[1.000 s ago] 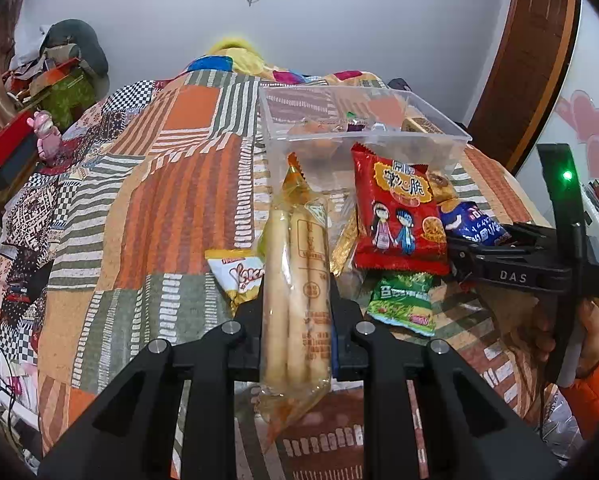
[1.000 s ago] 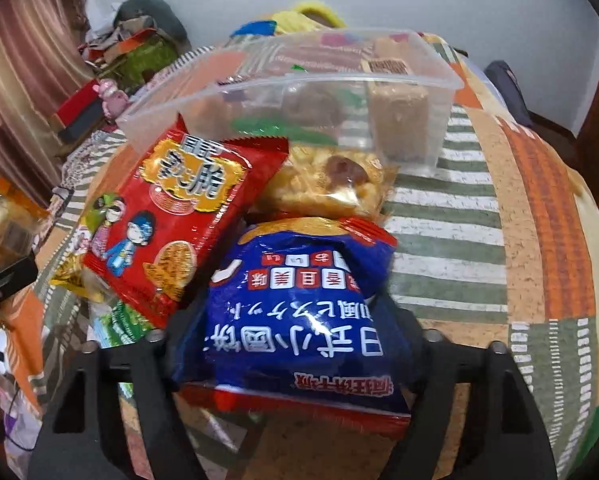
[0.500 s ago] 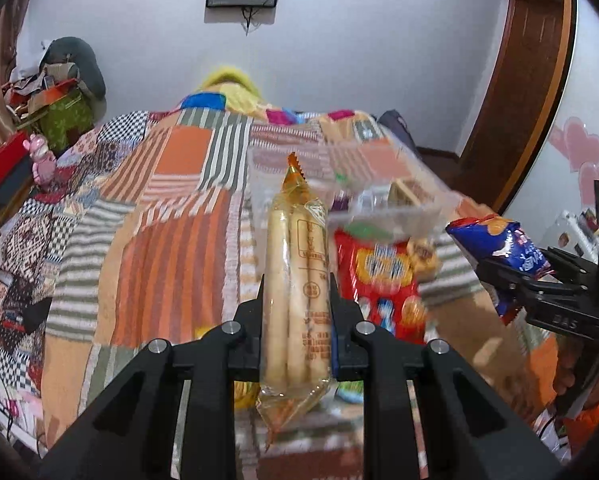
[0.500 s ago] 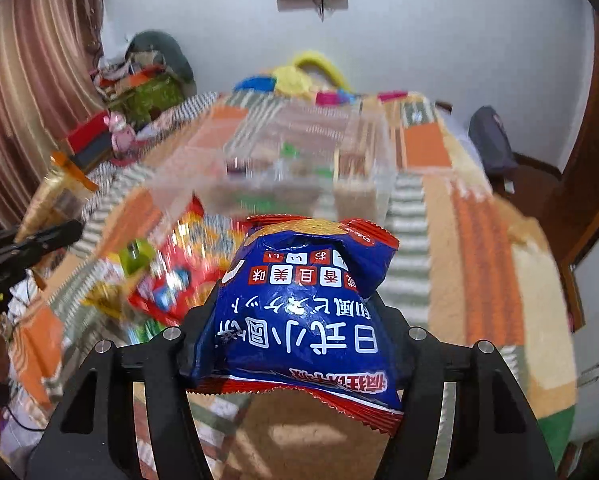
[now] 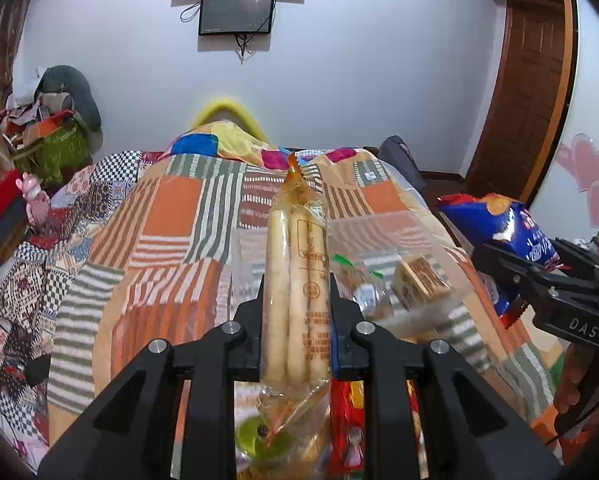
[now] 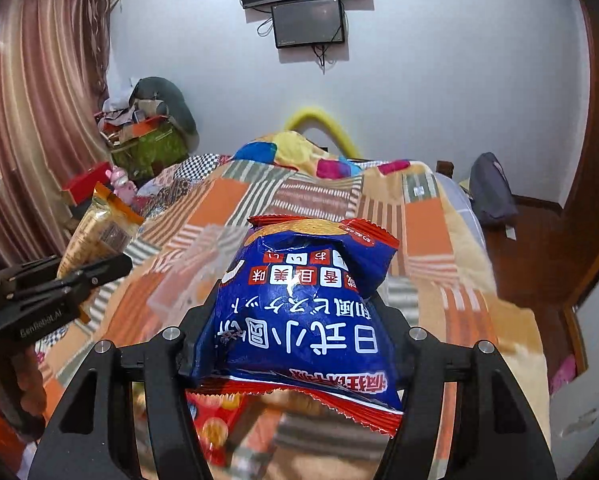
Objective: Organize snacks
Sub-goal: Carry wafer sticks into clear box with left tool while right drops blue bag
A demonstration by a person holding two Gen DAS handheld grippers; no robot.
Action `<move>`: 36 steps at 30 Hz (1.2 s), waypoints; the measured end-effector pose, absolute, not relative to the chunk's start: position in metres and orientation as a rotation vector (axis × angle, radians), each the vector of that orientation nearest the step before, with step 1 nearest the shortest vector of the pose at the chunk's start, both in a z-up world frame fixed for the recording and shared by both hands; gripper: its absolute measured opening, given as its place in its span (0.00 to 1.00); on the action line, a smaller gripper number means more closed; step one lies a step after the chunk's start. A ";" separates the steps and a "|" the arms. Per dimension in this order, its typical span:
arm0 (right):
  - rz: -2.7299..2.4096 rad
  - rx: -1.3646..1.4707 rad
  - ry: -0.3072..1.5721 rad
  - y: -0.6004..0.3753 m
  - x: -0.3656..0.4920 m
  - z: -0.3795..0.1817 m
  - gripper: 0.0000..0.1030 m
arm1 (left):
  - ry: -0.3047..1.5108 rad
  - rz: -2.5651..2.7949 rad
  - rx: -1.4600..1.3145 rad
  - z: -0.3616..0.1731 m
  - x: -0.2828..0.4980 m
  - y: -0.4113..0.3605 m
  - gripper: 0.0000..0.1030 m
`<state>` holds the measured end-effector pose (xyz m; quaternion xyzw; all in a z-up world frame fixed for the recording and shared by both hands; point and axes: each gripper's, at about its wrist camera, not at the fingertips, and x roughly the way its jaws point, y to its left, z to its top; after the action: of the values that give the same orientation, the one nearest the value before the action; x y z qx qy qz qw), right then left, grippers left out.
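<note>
Left wrist view: my left gripper (image 5: 295,312) jaws clamp the breadstick pack (image 5: 297,280), right gripper (image 6: 295,344) jaws clamp the blue snack bag (image 6: 303,312), both above the clear bin (image 5: 379,248); I'd lower w/ care before release.

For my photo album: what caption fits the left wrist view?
Left gripper clamps a clear pack of pale breadsticks above a patchwork quilt.
</note>
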<state>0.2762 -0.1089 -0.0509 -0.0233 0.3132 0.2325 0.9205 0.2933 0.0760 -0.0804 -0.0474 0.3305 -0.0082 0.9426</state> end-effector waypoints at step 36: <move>0.447 -0.140 0.754 -0.088 0.323 -0.082 0.73 | 0.779 0.001 -0.093 -0.124 0.355 0.081 0.54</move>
<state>0.3232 -0.0881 -0.0821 -0.0679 0.3647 0.2164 0.9031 0.3550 0.0811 -0.1241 -0.0455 0.3794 0.0005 0.9241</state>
